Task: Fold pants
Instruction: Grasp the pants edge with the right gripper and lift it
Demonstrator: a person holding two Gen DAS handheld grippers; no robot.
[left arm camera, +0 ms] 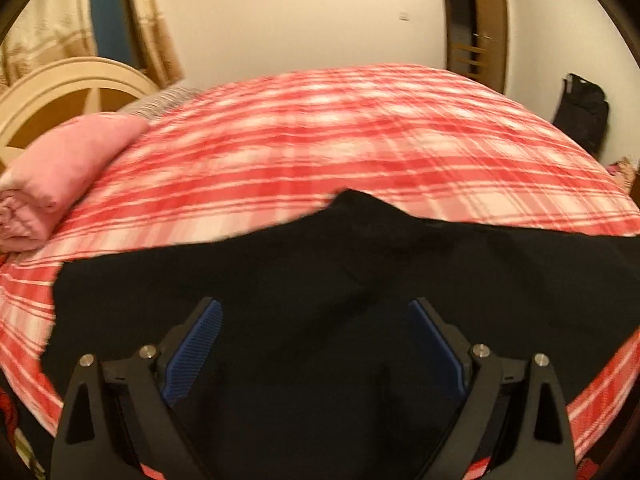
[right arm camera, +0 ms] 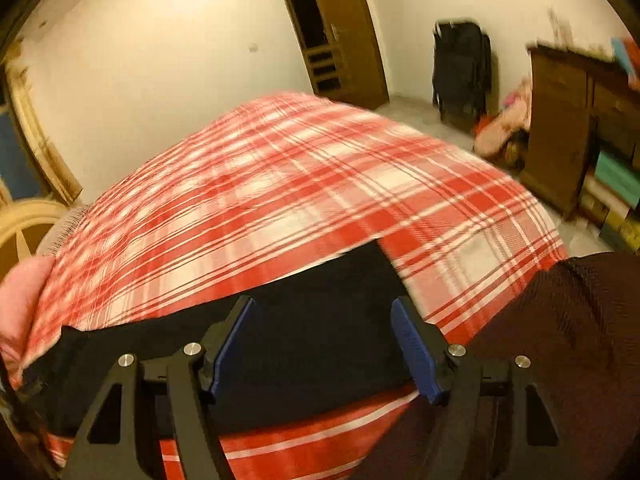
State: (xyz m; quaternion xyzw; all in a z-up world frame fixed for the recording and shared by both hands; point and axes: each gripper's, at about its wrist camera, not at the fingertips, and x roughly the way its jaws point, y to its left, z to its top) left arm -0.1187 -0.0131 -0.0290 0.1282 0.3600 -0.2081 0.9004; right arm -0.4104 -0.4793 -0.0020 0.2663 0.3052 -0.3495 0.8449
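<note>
Pants (left arm camera: 320, 280): black, spread flat along the near edge of the bed (left arm camera: 320, 140). Left tool (left arm camera: 316, 312) gapes wide above the cloth, holding nothing; right tool (right arm camera: 322, 308) likewise, over the narrower end. Judged step: approach before a grasp. Next move calls for lowering onto an edge and pinching it. Beyond, a pink blanket (left arm camera: 60, 176).

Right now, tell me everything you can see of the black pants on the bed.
The black pants lie spread on the red-and-white plaid bedcover, near its front edge. They look like soft, matte, plain cloth; no pockets or waistband can be made out in the blur. The far edge rises to a rumpled peak in the left view, with faint creases below. In the right view they show as a flat band across the bed. The left tool and right tool are both open over the cloth, gripping nothing.
</note>
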